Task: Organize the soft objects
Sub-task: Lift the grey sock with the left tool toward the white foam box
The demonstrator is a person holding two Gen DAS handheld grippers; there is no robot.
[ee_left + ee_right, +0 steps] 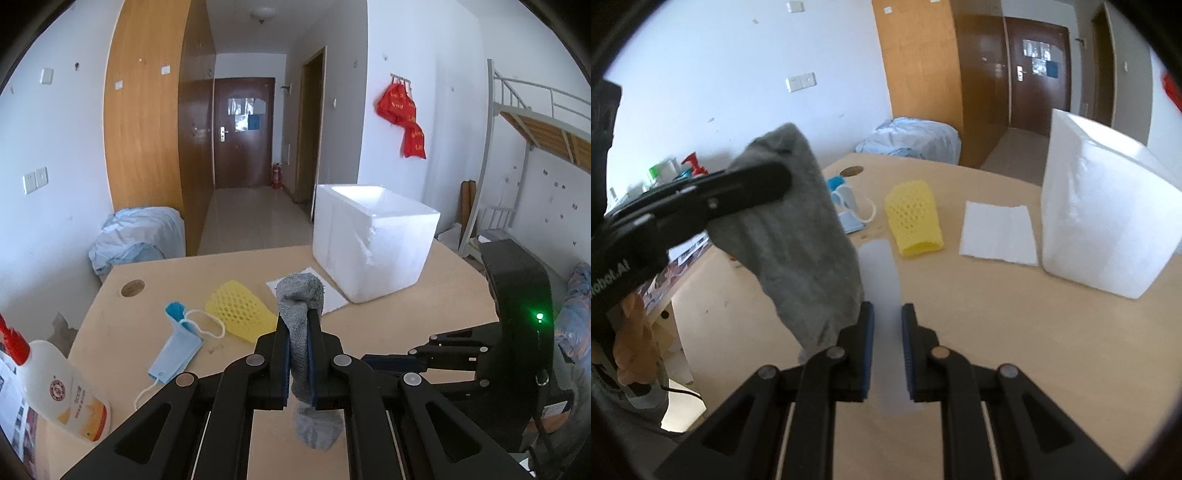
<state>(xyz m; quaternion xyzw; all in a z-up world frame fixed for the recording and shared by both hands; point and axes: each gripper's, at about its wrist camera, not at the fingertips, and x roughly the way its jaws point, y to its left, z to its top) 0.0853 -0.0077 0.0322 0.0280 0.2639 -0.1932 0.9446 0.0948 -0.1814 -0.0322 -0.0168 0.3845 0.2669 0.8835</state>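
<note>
Step in hand: the left gripper (298, 343) is carrying a grey sock (300, 325) above the counter (424, 314); judged a transfer toward the white foam box (373, 240).
Left gripper: clenched on the sock's middle, the blue pads pressing both sides.
Right gripper (887, 339): the jaws are standing nearly together with a pale translucent strip (882, 280) between the pads; whether they are pressing on it cannot be told.
Sock, place: hanging in the air, clear of the counter, near the right gripper's left finger in the right wrist view.
Sock, look: grey knit, limp, fuzzy; one end is bulging above the pads, the other is drooping below them.
Box: open-topped, standing at the counter's far right, well apart from the sock.
Waiting on the counter: a yellow mesh sleeve (240, 306), a blue face mask (177, 350), a white paper sheet (999, 232) just beside the box.
Also on the counter: a white bottle with a red cap (62, 391) at the left edge.
Next move, judged: lifting the sock over the box rim, then releasing so the dangling end is falling inside.
</note>
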